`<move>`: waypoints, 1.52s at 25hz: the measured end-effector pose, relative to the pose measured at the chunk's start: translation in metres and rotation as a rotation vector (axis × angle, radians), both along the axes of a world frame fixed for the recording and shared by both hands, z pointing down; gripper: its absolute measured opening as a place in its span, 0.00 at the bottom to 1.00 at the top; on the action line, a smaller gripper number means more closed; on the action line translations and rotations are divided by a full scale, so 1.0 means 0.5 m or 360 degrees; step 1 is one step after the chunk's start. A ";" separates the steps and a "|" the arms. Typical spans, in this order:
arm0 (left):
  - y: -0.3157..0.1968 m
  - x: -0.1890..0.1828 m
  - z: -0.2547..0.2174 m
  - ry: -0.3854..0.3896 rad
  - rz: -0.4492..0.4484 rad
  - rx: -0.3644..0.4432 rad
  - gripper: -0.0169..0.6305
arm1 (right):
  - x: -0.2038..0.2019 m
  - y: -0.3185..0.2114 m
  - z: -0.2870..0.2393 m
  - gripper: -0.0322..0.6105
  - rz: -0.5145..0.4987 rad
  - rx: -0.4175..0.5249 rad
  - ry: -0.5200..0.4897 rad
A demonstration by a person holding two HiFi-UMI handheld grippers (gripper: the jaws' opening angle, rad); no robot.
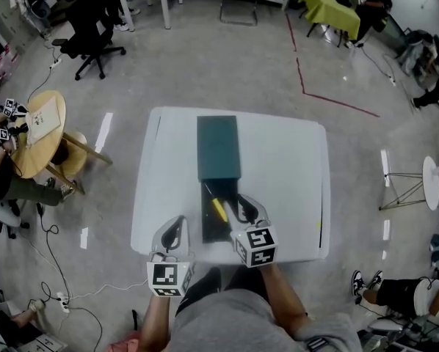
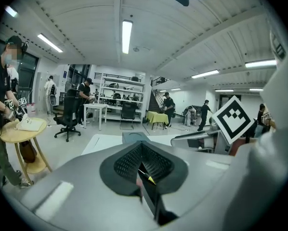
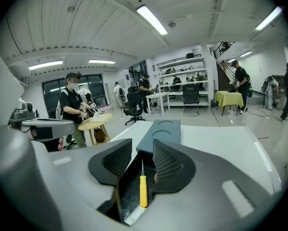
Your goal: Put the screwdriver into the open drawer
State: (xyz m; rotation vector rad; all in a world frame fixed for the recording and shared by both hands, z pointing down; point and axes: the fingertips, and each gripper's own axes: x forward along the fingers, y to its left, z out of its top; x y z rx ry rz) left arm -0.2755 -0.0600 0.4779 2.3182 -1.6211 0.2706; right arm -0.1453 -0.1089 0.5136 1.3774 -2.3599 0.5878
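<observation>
One likely light, stiff screwdriver (image 3: 143, 191), best pinched by its yellow handle, lies beyond the right gripper (image 3: 143, 154), fingers apart and empty; left gripper (image 2: 142, 159), fingers together.

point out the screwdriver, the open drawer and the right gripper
screwdriver (image 3: 143, 192), right gripper view, yellow handle
open drawer (image 3: 129, 199), right gripper view, bare floor
right gripper (image 3: 142, 144), right gripper view, between fingertips

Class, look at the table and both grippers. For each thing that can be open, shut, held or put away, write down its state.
drawer: pulled open toward the person.
screwdriver: lying inside the drawer, not gripped.
left gripper: jaws together, nothing between them.
right gripper: jaws apart over the screwdriver, holding nothing.
</observation>
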 end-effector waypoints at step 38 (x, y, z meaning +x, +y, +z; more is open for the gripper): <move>0.029 -0.013 -0.162 0.0001 0.0043 0.0298 0.05 | 0.034 0.108 -0.242 0.05 0.0121 0.0521 0.0004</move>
